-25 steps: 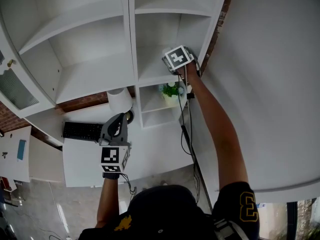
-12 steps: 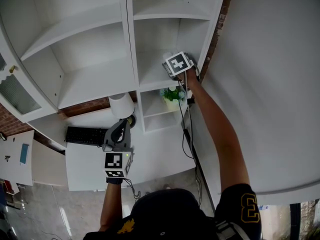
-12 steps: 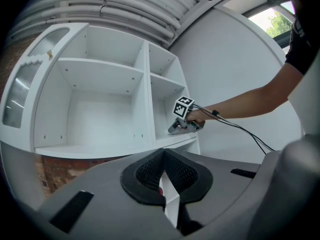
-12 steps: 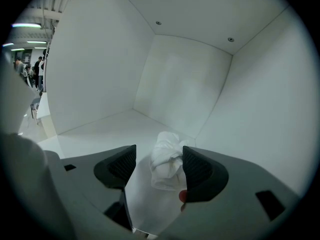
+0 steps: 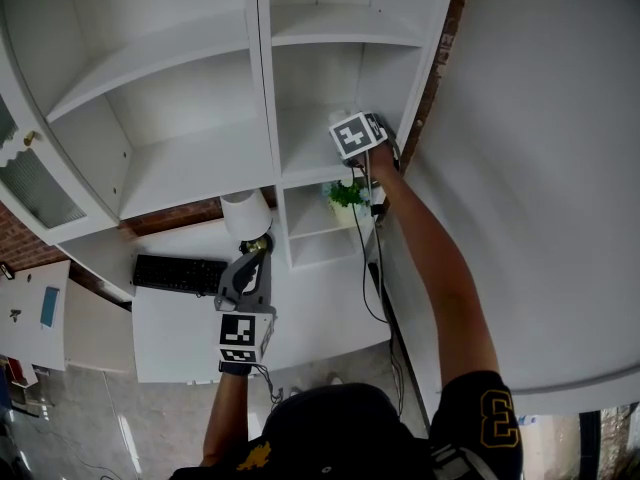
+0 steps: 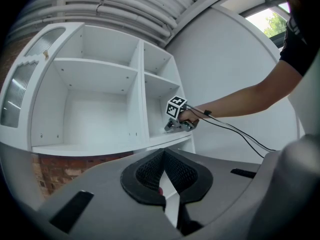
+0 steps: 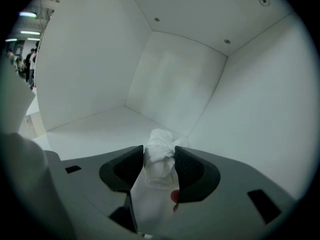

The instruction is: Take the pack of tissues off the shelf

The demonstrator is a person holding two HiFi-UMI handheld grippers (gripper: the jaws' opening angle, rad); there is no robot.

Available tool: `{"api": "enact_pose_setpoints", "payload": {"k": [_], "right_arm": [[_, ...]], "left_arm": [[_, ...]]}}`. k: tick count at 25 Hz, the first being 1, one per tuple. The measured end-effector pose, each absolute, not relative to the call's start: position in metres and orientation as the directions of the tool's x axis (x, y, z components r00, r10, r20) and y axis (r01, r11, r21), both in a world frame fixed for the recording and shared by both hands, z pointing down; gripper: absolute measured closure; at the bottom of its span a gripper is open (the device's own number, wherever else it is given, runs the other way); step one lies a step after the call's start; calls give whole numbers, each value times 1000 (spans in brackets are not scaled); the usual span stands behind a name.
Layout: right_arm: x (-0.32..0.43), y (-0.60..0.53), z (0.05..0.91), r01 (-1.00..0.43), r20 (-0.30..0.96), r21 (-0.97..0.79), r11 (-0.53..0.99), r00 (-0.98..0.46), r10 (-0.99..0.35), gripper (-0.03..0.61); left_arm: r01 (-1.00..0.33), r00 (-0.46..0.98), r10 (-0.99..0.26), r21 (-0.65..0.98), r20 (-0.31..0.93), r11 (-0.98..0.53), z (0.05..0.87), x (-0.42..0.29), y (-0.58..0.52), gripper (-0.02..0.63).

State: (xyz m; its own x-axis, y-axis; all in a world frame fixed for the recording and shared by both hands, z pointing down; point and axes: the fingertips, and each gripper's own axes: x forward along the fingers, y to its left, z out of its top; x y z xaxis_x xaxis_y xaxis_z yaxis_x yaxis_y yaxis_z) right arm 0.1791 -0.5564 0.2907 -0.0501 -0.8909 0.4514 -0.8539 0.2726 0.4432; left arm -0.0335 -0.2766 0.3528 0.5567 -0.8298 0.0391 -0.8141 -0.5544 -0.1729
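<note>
A white, crinkled pack of tissues (image 7: 160,160) lies on the floor of a white shelf compartment (image 7: 100,129), near its back right corner. My right gripper (image 7: 159,156) reaches into that compartment and its jaws are closing, with the pack between them and both pads against its sides. From the head view, the right gripper (image 5: 356,136) is at the shelf's right column and the pack is hidden behind it. My left gripper (image 5: 248,273) hangs low over the desk, shut and empty, with its pads (image 6: 150,171) meeting at the tips.
The white shelf unit (image 5: 200,158) has several bare compartments. A small green plant (image 5: 345,193) stands in the compartment below my right gripper. A white lamp (image 5: 243,213) and a black keyboard (image 5: 175,273) sit on the white desk (image 5: 320,313). A cable (image 5: 372,268) trails from my right arm.
The left gripper has drifted down and to the right over the desk. The right gripper stays in the same shelf compartment, shifted only slightly.
</note>
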Motion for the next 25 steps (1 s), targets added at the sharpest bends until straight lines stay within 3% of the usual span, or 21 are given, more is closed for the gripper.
{"api": "enact_pose_setpoints", "payload": {"k": [4, 25], "right_arm": [[183, -559, 291, -892, 452, 364, 266, -80, -889, 387], [192, -549, 289, -935, 416, 295, 196, -59, -908, 394]], "left_arm": [[-815, 557, -830, -171, 29, -553, 351, -34, -277, 597], [-810, 567, -823, -164, 28, -564, 350, -32, -265, 597]]}}
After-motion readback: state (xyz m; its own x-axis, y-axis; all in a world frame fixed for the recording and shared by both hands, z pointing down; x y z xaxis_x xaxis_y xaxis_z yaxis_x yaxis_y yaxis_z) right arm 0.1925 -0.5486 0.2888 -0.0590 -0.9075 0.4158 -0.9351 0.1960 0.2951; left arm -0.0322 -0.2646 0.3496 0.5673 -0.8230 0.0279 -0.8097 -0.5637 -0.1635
